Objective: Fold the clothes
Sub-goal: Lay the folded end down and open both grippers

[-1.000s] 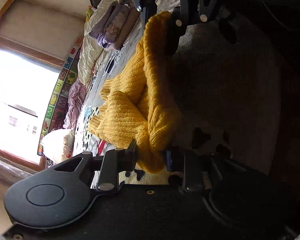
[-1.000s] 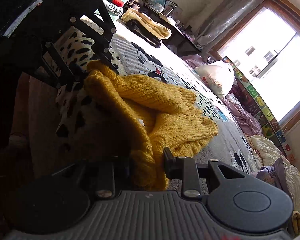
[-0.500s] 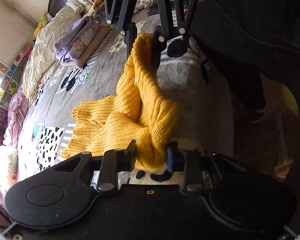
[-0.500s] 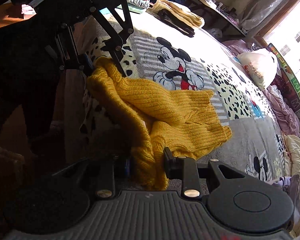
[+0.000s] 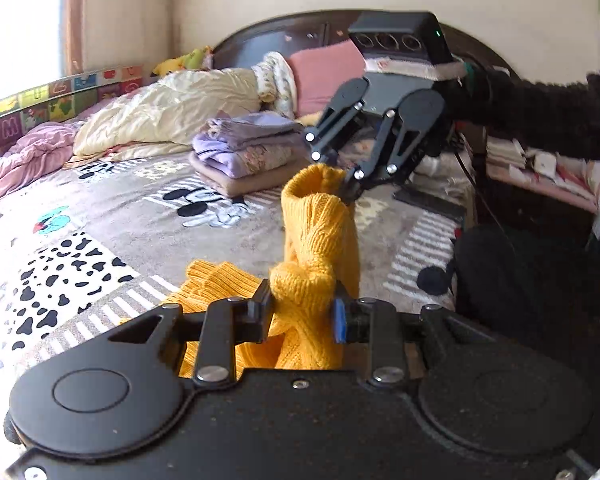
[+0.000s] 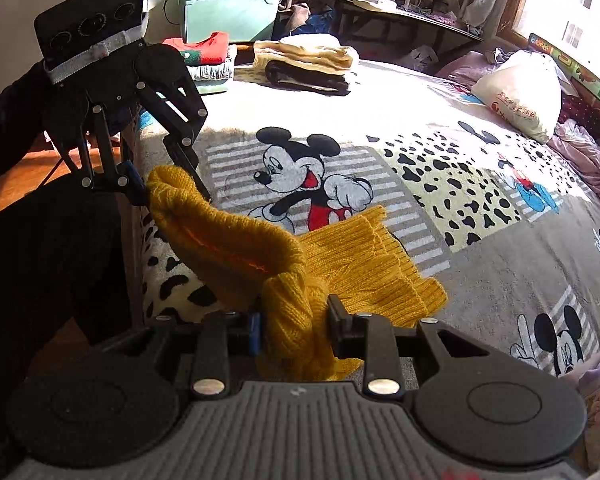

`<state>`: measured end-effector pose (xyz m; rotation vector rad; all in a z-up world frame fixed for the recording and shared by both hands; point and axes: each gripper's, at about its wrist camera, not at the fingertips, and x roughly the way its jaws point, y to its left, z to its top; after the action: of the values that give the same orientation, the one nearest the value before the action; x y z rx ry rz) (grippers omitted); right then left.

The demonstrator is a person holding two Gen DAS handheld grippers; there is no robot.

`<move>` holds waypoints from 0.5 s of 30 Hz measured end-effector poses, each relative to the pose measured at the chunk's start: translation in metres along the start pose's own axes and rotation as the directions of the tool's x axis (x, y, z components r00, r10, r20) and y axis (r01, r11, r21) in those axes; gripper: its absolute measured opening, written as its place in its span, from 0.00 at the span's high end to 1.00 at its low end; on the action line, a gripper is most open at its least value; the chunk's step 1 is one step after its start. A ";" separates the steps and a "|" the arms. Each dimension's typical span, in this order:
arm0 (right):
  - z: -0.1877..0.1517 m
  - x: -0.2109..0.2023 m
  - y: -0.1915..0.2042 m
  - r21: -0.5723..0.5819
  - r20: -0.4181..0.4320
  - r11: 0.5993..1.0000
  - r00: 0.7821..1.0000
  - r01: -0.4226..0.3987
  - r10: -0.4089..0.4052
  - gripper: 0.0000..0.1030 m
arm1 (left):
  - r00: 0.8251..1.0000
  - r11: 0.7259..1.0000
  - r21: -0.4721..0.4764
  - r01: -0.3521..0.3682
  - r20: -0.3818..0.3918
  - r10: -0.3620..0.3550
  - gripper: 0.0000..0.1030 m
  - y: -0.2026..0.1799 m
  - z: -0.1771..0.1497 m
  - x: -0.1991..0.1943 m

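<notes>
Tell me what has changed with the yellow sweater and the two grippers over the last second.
Both grippers swung round, bringing the sweater edge level; more of it is now off the blanket. The left gripper and right gripper stayed shut on it.

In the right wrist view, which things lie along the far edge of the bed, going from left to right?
Red garment on a folded pile → cream and dark folded stack → white plastic bag. In front of them, the yellow knitted sweater is held by both grippers.
</notes>
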<state>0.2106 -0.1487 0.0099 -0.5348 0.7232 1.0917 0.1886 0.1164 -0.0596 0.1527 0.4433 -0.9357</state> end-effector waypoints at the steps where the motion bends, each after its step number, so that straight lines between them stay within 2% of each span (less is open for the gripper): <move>1: 0.001 0.004 -0.017 0.046 0.020 0.999 1.000 -0.013 0.012 0.68 | 0.999 0.996 -0.080 -0.026 0.046 0.030 0.73 0.014 -0.002 0.001; 4: 0.001 0.019 -0.065 0.191 0.089 0.980 0.995 -0.057 0.041 0.68 | 0.987 0.953 -0.299 -0.039 0.137 0.084 0.73 0.051 -0.016 0.018; 7: -0.003 0.038 -0.108 0.331 0.162 0.937 0.985 -0.112 0.061 0.69 | 0.974 0.887 -0.462 -0.017 0.193 0.119 0.73 0.080 -0.028 0.035; 9: -0.010 0.055 -0.133 0.428 0.209 0.892 0.976 -0.144 0.057 0.69 | 0.967 0.834 -0.551 0.010 0.218 0.133 0.73 0.096 -0.037 0.046; 13: -0.035 0.091 -0.174 0.590 0.318 0.776 0.948 -0.223 0.030 0.69 | 0.969 0.749 -0.662 -0.019 0.172 0.176 0.76 0.123 -0.044 0.060; 15: -0.047 0.105 -0.184 0.641 0.338 0.738 0.941 -0.210 -0.026 0.69 | 0.967 0.709 -0.704 -0.041 0.150 0.204 0.77 0.133 -0.051 0.058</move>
<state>0.3980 -0.1889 -0.0926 0.3120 0.7934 0.8949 0.3101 0.1675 -0.1387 -0.6117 0.5488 -0.5859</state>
